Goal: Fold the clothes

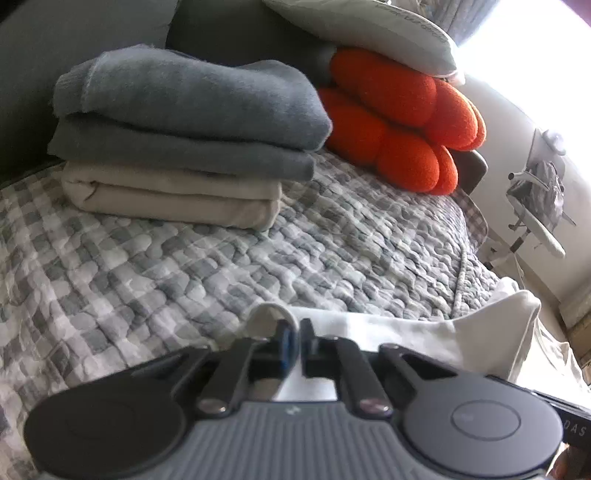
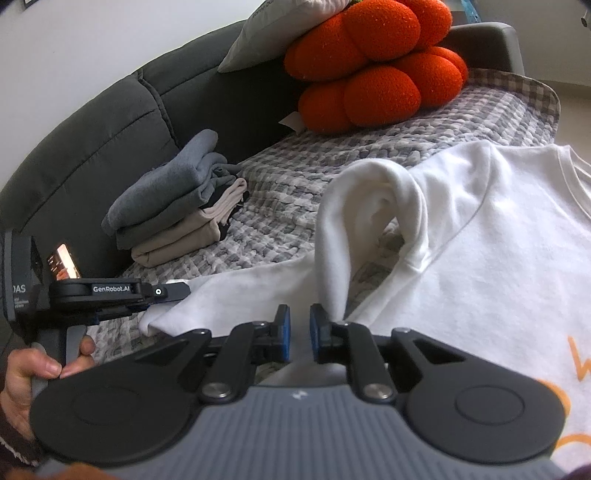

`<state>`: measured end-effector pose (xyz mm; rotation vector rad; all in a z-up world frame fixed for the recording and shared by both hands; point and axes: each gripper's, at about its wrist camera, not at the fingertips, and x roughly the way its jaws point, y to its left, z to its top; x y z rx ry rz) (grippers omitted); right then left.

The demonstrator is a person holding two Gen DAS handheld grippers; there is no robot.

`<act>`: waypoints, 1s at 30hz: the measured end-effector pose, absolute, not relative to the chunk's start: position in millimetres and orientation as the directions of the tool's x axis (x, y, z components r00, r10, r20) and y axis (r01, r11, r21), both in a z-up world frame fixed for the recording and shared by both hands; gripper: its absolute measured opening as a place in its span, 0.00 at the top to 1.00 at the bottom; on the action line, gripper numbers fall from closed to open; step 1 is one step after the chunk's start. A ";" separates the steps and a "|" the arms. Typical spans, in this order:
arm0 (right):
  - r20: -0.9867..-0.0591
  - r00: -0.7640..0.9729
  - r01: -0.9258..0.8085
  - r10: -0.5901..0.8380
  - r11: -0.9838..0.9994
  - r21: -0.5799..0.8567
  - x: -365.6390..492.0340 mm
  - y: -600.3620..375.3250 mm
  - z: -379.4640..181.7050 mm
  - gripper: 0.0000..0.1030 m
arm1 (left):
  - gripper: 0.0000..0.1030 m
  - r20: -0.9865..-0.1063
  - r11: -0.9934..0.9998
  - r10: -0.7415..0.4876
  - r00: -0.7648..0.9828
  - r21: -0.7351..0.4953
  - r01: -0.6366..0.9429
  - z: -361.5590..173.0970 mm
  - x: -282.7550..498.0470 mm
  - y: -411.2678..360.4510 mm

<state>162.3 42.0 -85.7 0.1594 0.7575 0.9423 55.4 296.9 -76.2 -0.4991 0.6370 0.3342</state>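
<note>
A white shirt with orange print lies spread on the checked quilt. One sleeve rises in an arch, and its end runs down to my right gripper, whose narrow jaws pinch it. At the left, my left gripper is held in a hand, with its tips on the shirt's near edge. In the left wrist view that gripper is shut on a small loop of the white shirt.
A stack of folded grey and beige clothes sits at the back of the quilt against the dark sofa back. An orange lumpy cushion and a pale pillow lie beyond. A lit phone rides on the left gripper.
</note>
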 end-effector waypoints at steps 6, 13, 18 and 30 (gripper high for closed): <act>-0.514 0.355 -0.670 0.781 0.596 0.442 162.6 41.0 -86.0 0.84 | 0.98 -0.595 0.846 0.197 0.779 -0.299 -0.442 -64.7 56.8 287.5; -0.499 0.345 -0.669 0.795 0.581 0.463 162.0 39.1 -84.6 0.73 | 0.98 -0.552 0.850 0.239 0.799 -0.279 -0.447 -46.1 64.5 283.6; -0.475 0.337 -0.679 0.813 0.559 0.476 159.4 38.6 -80.4 0.59 | 0.98 -0.513 0.855 0.272 0.814 -0.259 -0.449 -28.8 69.7 283.9; -0.431 0.364 -0.652 0.826 0.556 0.515 163.7 30.8 -74.4 0.51 | 0.98 -0.407 0.872 0.343 0.847 -0.197 -0.448 17.9 82.5 281.2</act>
